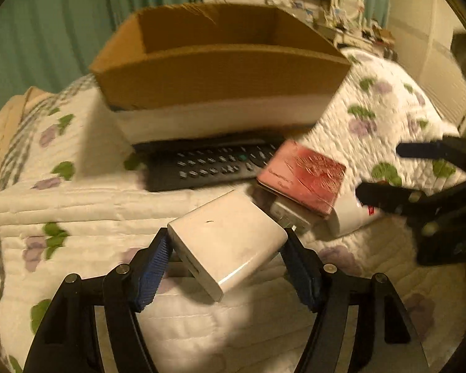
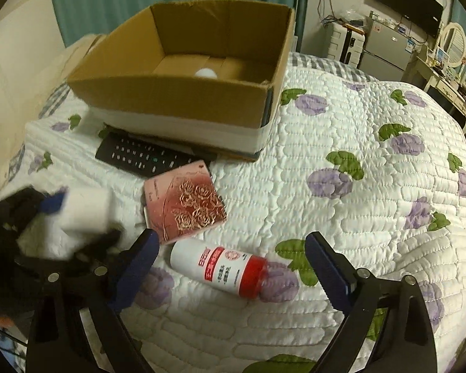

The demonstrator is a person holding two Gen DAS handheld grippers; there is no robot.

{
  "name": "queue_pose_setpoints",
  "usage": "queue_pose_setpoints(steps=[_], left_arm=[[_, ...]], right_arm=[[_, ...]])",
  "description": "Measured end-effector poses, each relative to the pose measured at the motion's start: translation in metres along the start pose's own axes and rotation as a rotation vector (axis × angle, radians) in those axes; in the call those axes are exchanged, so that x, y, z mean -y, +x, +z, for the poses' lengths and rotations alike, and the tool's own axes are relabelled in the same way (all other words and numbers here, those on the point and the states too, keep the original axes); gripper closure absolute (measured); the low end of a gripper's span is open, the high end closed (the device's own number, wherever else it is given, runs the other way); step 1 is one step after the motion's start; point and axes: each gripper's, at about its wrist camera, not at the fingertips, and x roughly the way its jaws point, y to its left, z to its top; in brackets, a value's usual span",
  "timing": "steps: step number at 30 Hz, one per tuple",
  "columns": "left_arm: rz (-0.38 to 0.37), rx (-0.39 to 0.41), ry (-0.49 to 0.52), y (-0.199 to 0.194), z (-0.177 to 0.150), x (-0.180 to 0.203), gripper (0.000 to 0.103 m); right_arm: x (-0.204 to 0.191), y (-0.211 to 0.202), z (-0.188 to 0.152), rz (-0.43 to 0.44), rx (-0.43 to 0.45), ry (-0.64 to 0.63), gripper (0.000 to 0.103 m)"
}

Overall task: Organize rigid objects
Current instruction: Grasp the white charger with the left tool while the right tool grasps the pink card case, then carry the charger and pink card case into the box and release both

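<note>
My left gripper (image 1: pixel 226 248) is shut on a white rectangular box (image 1: pixel 230 236) and holds it above the quilt; the box also shows blurred in the right wrist view (image 2: pixel 84 208). My right gripper (image 2: pixel 230 248) is open, its fingers on either side of a white bottle with a red cap (image 2: pixel 223 267) that lies on the quilt. A pink box with embossed roses (image 2: pixel 185 202) lies just beyond the bottle. A black remote (image 2: pixel 146 157) lies in front of an open cardboard box (image 2: pixel 171 93). A white round object (image 2: pixel 205 73) sits inside it.
The bed is covered by a white quilt with purple flowers (image 2: pixel 357 186). A small grey-white item (image 1: pixel 290 214) lies under the pink box (image 1: pixel 304 174). Green curtains hang behind. A fridge, dresser and mirror (image 2: pixel 453 42) stand at the far right.
</note>
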Motion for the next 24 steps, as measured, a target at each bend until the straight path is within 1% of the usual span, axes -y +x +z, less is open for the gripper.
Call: queue_pose_setpoints(steps=[3, 5, 8, 12, 17, 20, 22, 24], left_arm=[[0.044, 0.030, -0.029, -0.008, 0.003, -0.009, 0.032], [0.071, 0.046, -0.050, -0.005, 0.007, -0.022, 0.032], [0.104, 0.064, -0.077, -0.007, 0.011, -0.027, 0.032], [0.107, 0.063, -0.101, -0.002, 0.020, -0.033, 0.032], [0.104, 0.056, -0.107, 0.002, 0.020, -0.035, 0.032], [0.103, 0.052, -0.107, 0.002, 0.020, -0.035, 0.032], [0.105, 0.052, -0.108, 0.001, 0.020, -0.035, 0.032], [0.108, 0.055, -0.110, -0.003, 0.020, -0.035, 0.032]], right_arm=[[-0.009, 0.004, 0.001, -0.009, -0.018, -0.038, 0.010], [-0.013, 0.006, 0.004, 0.004, -0.018, -0.057, 0.011], [-0.021, 0.014, 0.011, 0.034, -0.027, -0.068, 0.011], [-0.033, 0.034, 0.026, 0.046, -0.043, -0.098, 0.014], [-0.041, 0.057, 0.033, 0.052, -0.083, -0.114, 0.015], [-0.044, 0.065, 0.032, 0.063, -0.110, -0.126, 0.021], [-0.044, 0.064, 0.032, 0.073, -0.104, -0.127, 0.027], [-0.046, 0.058, 0.031, 0.071, -0.084, -0.137, 0.029]])
